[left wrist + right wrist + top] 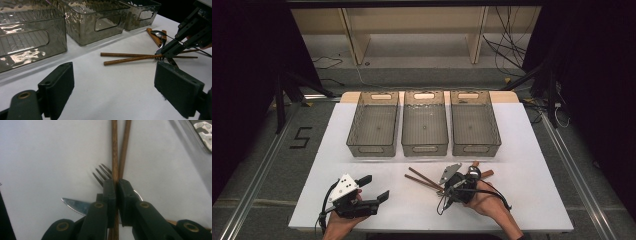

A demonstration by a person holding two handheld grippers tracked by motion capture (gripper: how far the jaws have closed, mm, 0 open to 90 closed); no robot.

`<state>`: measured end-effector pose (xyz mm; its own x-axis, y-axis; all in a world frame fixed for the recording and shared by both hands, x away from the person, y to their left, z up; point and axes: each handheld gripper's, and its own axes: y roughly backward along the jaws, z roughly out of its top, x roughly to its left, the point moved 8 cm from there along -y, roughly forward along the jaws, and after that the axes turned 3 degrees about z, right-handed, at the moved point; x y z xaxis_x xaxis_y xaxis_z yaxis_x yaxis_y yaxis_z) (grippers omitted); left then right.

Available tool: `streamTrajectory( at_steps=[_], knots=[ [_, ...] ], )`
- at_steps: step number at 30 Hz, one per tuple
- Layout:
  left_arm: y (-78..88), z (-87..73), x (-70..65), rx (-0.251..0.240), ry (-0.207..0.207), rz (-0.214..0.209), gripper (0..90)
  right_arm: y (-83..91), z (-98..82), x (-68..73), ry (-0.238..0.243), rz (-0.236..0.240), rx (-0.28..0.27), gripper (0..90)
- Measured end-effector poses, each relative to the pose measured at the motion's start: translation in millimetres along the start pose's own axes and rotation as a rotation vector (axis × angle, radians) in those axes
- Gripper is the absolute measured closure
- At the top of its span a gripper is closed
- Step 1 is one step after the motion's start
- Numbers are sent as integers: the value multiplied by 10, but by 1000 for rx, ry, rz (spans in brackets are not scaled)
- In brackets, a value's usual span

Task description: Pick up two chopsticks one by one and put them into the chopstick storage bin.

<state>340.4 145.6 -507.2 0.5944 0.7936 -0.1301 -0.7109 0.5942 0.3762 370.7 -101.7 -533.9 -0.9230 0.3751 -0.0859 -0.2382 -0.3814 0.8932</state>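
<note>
Chopstick [114, 150] sits pinched in the right gripper [116, 187], jaws closed on it near the table's front edge; lift straight, clearing the fork [101, 173]. Left gripper [113, 82] gapes empty.

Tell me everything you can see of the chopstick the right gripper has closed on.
The clamped chopstick is a slim, straight, dark brown stick, wood by its look. The right gripper has its jaws shut on it partway along. It runs forward across the white table, close beside a second chopstick that angles slightly away. A fork lies under it at the jaws, tines fanning left. In the left gripper view the stick looks tilted, its free end on the table.
</note>
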Motion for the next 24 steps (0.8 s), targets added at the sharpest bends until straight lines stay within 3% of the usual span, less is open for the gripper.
streamTrajectory(
  at_steps=[6,13,24],
  knots=[
    [-1,-2,-1,1,2,1,159,32,25,1,-5,3,-18,857],
    [-12,-5,-2,9,10,3,159,155,119,-27,-30,-7,-103,857],
    [-107,80,-123,22,96,-35,161,338,305,-38,-85,-37,-251,857]
  ],
)
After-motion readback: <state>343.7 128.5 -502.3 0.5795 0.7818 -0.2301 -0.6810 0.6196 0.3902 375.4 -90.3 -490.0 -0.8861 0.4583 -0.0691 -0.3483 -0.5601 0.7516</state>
